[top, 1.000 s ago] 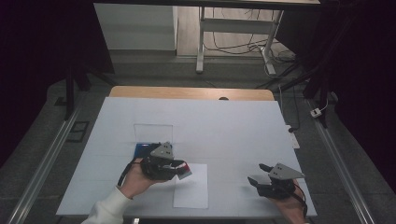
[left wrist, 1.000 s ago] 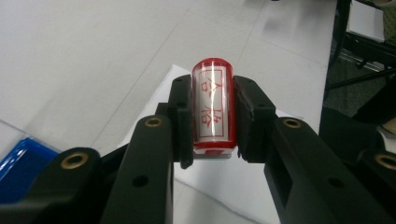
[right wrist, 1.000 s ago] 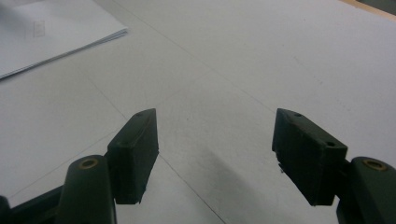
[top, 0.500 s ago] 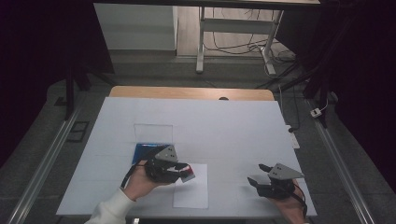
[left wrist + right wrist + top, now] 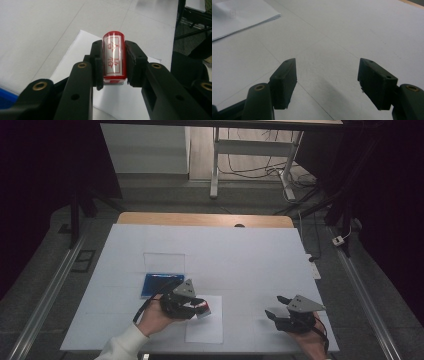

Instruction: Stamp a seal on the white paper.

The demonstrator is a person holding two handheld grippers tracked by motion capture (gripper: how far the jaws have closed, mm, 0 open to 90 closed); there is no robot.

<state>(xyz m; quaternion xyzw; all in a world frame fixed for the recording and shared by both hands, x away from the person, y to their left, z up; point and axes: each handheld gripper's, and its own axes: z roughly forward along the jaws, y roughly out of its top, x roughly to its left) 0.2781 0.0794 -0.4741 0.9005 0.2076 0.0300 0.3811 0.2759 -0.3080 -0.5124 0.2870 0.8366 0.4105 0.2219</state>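
Observation:
My left gripper (image 5: pixel 196 307) is shut on a red stamp (image 5: pixel 203 309) and holds it over the left edge of a white sheet of paper (image 5: pixel 206 326). In the left gripper view, the stamp (image 5: pixel 114 56) is a red cylinder with a clear window and red characters. It is clamped between the two black pads of the left gripper (image 5: pixel 114 51), with the paper (image 5: pixel 75 56) below. My right gripper (image 5: pixel 278 309) rests near the table's front right, open. In the right gripper view, the right gripper (image 5: pixel 327 75) has nothing between its jaws.
A blue flat pad (image 5: pixel 156 285) lies just behind the left gripper, and a clear rectangular cover (image 5: pixel 164 262) lies beyond it. The white table (image 5: pixel 240 255) ends at a wooden strip at the back. A corner of the paper (image 5: pixel 237 15) lies far left of the right gripper.
The left gripper, with the stamp in it, has crept slightly to the right and toward the front edge, onto the paper's edge. The right gripper has stayed put.

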